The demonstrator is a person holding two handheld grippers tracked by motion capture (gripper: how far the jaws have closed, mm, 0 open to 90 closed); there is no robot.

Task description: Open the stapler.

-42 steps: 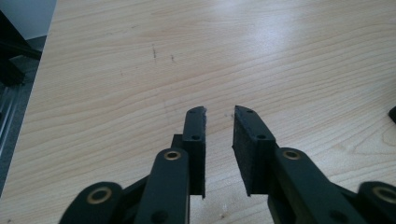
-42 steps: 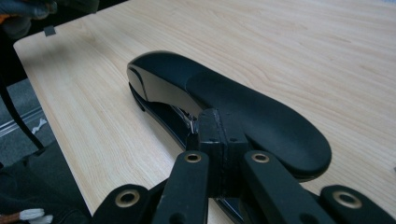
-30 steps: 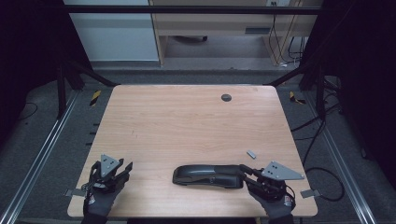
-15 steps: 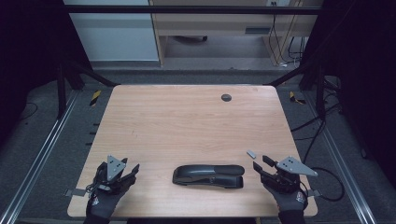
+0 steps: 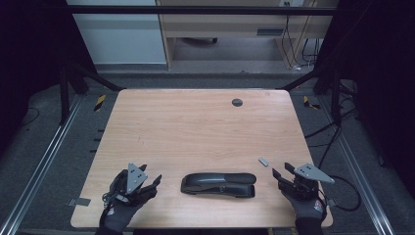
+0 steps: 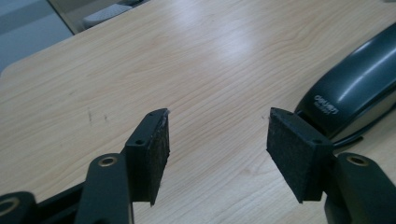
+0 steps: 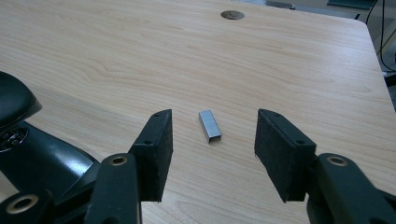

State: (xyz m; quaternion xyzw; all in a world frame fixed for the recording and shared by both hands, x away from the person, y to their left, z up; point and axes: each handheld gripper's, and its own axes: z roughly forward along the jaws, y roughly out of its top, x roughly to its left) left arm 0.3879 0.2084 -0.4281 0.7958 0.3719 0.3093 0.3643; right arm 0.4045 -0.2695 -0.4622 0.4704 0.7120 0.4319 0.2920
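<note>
A black stapler (image 5: 218, 184) lies flat on its base in the lower middle of the high view, its length running left to right across the near part of the wooden table (image 5: 195, 127). A small grey strip of staples (image 5: 264, 161) lies on the bare wood just to the upper right of it, apart from it. Their closeness suggests the work in hand is loading the stapler, with the strip as the next thing to be picked up.

The right gripper (image 5: 280, 175) sits at the lower right of the high view, off the stapler's right end, with its jaws spread and nothing between them. In the right gripper view the strip (image 7: 209, 125) lies in the centre of the frame, framed by the two pads (image 7: 161, 149), which looks like a line-up for a pinch across its narrow width. The stapler's rounded end (image 7: 28, 140) fills that frame's lower left.

The left gripper (image 5: 152, 183) rests at the lower left of the high view, just off the stapler's left end. Its jaws are also wide apart and empty; in its own view the stapler (image 6: 355, 93) lies at the right edge, probably so this hand can steady it.

A round dark grommet (image 5: 237, 102) sits near the table's far edge.
</note>
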